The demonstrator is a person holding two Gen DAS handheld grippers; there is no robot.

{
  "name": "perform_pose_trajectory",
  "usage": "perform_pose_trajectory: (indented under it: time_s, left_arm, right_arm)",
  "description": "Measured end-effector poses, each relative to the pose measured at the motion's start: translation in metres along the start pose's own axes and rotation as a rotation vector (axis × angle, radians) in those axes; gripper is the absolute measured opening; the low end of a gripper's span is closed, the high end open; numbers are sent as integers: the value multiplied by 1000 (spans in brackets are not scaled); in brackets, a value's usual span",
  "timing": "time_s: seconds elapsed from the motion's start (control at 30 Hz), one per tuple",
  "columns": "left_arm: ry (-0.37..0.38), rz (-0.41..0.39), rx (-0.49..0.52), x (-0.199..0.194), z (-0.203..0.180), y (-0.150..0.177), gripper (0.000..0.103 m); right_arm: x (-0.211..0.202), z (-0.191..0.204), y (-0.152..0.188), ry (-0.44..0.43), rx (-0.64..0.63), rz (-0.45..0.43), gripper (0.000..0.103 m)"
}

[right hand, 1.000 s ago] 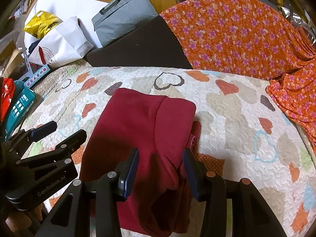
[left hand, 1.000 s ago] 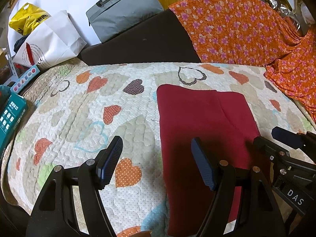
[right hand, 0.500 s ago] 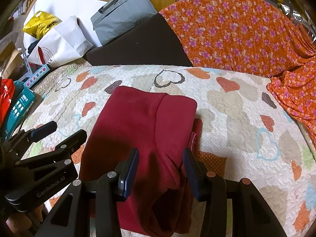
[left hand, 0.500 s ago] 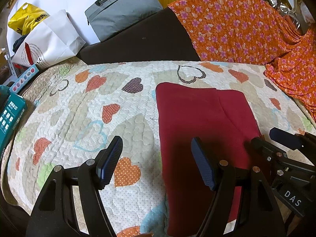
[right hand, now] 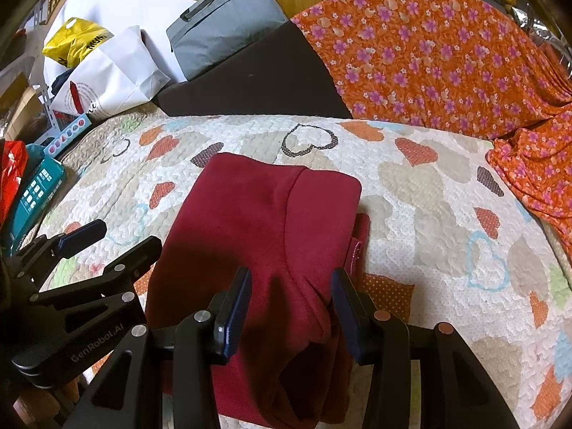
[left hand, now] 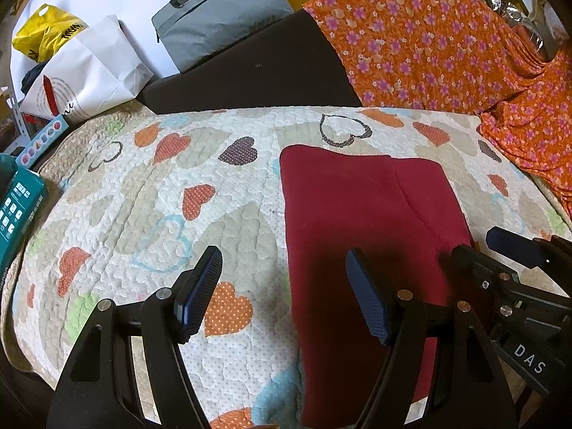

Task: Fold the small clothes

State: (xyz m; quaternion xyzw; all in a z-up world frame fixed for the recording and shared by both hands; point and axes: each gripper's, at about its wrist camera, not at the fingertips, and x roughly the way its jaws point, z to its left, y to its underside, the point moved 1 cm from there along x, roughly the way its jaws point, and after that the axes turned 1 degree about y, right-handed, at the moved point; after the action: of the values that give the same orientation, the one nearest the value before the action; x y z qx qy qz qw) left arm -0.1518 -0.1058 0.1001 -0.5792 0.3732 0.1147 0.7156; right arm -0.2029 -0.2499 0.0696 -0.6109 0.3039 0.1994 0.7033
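Note:
A dark red garment (left hand: 361, 221) lies folded lengthwise on a heart-patterned quilt (left hand: 150, 193). It also shows in the right wrist view (right hand: 264, 236), with a raised fold near its front. My left gripper (left hand: 282, 286) is open, hovering over the garment's left edge near the front. My right gripper (right hand: 291, 296) is open, its jaws either side of the raised fold at the garment's near right part, not clamped. Each gripper shows in the other's view, the right gripper (left hand: 500, 254) at right and the left gripper (right hand: 107, 243) at left.
Orange flowered cloth (left hand: 429, 46) drapes over the back right. A dark brown cushion (left hand: 257, 71), a grey bag (left hand: 218, 10), a white paper bag (left hand: 85, 71) and a yellow bag (left hand: 43, 32) stand behind. Teal boxes (left hand: 18, 211) lie at the quilt's left edge.
Both grippers have stayed open and almost still. The views have shifted only slightly; the garment has not moved.

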Motion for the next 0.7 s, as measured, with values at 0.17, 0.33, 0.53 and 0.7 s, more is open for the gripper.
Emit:
perform_pose_trajectory:
  time_s: [0.17,0.33,0.53,0.7]
  left_arm:
    - [-1,0,2,1,-1,1,72]
    - [-2,-1,-1,2,0,1,72]
    - [-1,1,-1,2,1,0,72]
    - [-2,2,-3,2,0,1,72]
  right_arm:
    - [1,-1,0,-2,5,2,44]
    - [2,-1,0,-4,7,4,44]
    - [7,0,0,-7,8,12,44]
    - [9,0,1,-5,6,17,44]
